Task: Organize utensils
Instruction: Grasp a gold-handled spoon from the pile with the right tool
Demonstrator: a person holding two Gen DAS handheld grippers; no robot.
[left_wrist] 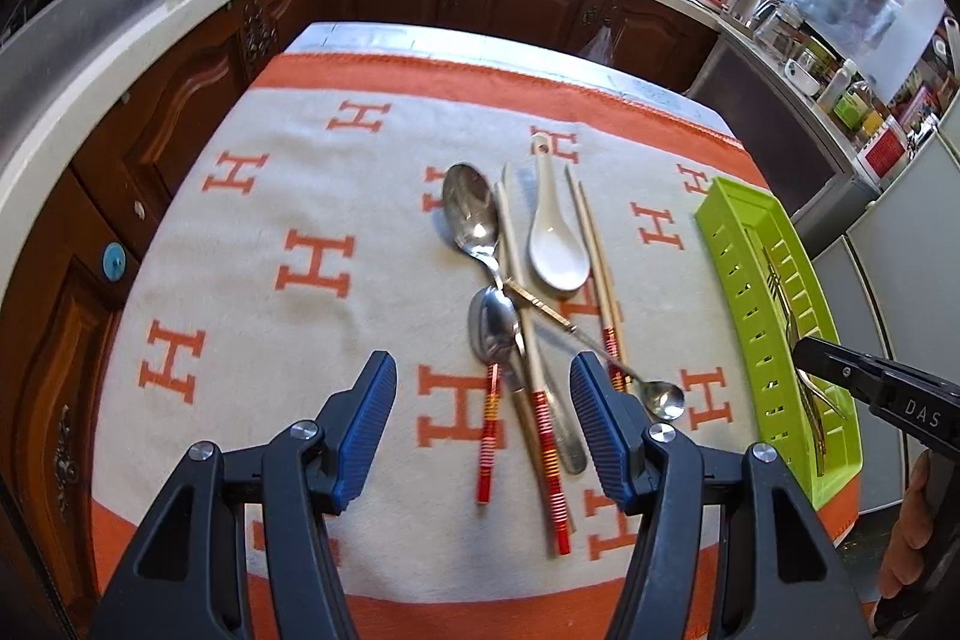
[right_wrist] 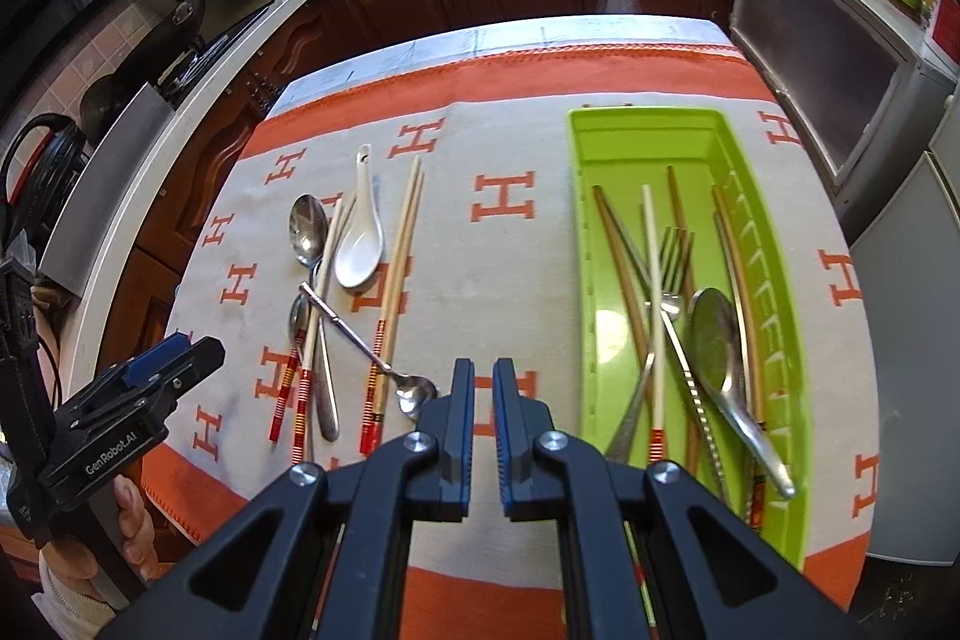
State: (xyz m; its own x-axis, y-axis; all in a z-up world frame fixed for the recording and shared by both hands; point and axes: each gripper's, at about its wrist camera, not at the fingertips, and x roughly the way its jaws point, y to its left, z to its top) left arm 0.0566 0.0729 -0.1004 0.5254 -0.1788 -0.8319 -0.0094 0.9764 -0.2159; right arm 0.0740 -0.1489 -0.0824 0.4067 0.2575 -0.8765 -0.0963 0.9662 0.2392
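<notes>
Left wrist view, any lettering to read?
— Just "DAS" in pale capitals on the black right gripper, showing at the right edge in front of the lime-green slotted plastic tray. Also big orange "H" letters, repeated all over the fuzzy grey-white cloth with the orange border.

And from the right wrist view?
— "GenRobot.AI" in white on the black body of the left gripper, carried by a hand at the lower left.

Fingers?
— On the left gripper, ribbed blue pads spread well apart above the loose utensils, clamping nothing. On the right gripper, pads almost together with only a slit left, holding nothing, above the cloth just left of the tray.

Count on the cloth?
— Three shiny steel spoons: one large oval-bowled spoon, one mid-sized spoon below it, one thin small-bowled spoon lying slantwise across the others. One glossy white ceramic soup spoon. Four pale wooden chopsticks with red-banded ends: two side by side, two crossing the spoons.

And inside the tray?
— One four-tined steel fork, one broad steel spoon, one pale red-banded chopstick, plus brown sticks overlapping too much to count.
</notes>
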